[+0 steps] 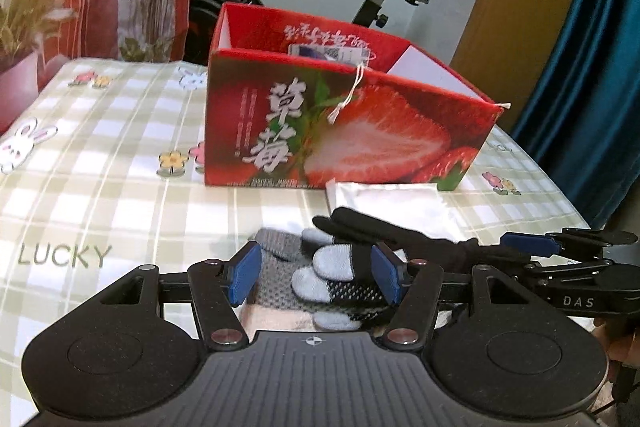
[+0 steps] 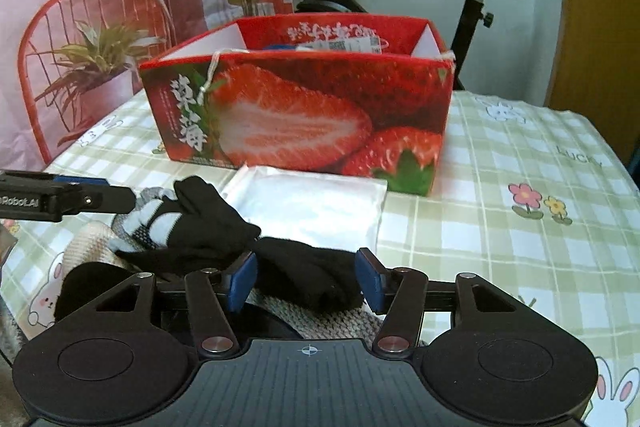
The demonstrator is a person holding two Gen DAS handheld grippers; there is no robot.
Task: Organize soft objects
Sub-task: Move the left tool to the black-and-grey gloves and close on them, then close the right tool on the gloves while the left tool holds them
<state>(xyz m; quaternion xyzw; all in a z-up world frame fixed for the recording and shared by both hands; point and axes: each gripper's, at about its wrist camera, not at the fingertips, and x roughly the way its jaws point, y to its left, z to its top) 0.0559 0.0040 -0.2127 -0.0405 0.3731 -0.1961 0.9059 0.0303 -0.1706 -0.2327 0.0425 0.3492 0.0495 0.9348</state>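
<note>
So both grippers are down low over the checked tablecloth (image 1: 120, 155), right in front of the red strawberry box (image 1: 340, 131), which sits open-topped with some packaged stuff inside. The soft pile is just this side of the box: a black glove (image 2: 304, 271), a grey knit glove with pale blue fingertips (image 1: 332, 275) and a flat white packet (image 2: 316, 203) touching the box's front wall.

The left gripper (image 1: 316, 277) has its blue pads standing fairly wide on either side of the grey glove; its fingertips point off to the left in that view, and the pads aren't pressing on it. The right gripper (image 2: 306, 281) sits over the black glove with its jaws apart, not squeezing. That glove's long axis runs left to right across the right wrist view, its fingers lying over the grey glove
</note>
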